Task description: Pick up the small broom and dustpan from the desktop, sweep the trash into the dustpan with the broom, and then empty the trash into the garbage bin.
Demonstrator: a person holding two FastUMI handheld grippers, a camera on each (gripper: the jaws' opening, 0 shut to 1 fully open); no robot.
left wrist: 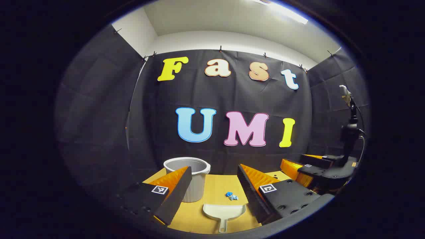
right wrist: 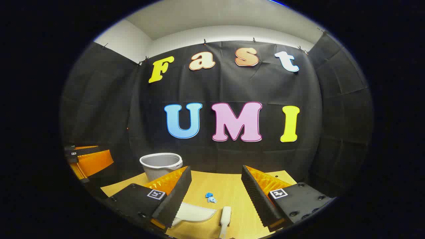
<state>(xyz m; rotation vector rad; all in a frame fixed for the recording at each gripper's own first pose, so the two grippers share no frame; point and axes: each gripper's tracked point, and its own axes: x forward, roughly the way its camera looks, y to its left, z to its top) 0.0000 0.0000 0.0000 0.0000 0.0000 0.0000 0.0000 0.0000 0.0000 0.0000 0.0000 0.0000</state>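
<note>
A white dustpan (left wrist: pixel 224 212) lies on the wooden desktop (left wrist: pixel 219 186), handle toward me, just below my left gripper (left wrist: pixel 214 170), which is open and holds nothing. A small wad of blue trash (left wrist: pixel 232 196) sits just beyond the pan. In the right gripper view the dustpan (right wrist: pixel 196 212) lies partly behind one finger, and the white small broom (right wrist: pixel 225 215) lies beside it, with the blue trash (right wrist: pixel 210 198) farther out. My right gripper (right wrist: pixel 215 169) hovers open above them, touching nothing.
A grey garbage bin (left wrist: pixel 194 172) stands at the desk's back left against the cloth wall, also visible as the bin (right wrist: pixel 161 164). The right gripper (left wrist: pixel 303 163) hangs off to the right, the left gripper (right wrist: pixel 89 157) off to the left. A dark stand (left wrist: pixel 350 132) rises at far right.
</note>
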